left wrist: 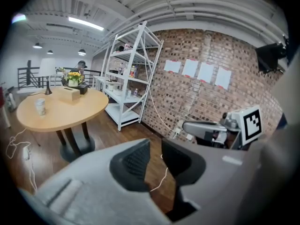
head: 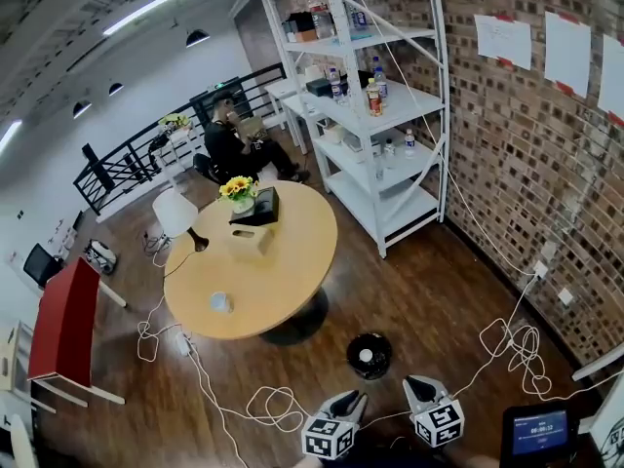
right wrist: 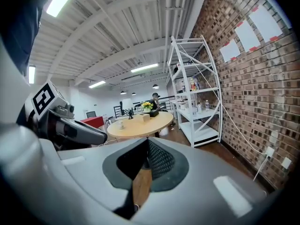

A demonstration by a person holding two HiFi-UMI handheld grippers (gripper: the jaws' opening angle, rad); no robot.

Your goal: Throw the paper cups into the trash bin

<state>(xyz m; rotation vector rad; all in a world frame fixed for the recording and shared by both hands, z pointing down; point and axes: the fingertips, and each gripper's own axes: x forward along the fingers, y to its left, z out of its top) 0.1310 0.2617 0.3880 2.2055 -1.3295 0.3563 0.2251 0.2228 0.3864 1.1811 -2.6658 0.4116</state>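
Near the trash bin (head: 352, 347), the left gripper (head: 354, 398) is slightly spread and the right gripper (head: 417, 384) pressed together, both empty; the paper cup (head: 221, 302) beyond the bin likely needs fetching.

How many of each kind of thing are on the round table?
Paper cup: 1
Boxes: 2, a tan box and a black box
Flower bunch: 1
Small dark stand: 1
Total: 5

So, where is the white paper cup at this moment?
In the head view, the white paper cup stands alone on the round wooden table, near its lower-left edge in the picture, closer to the camera than the tan box.
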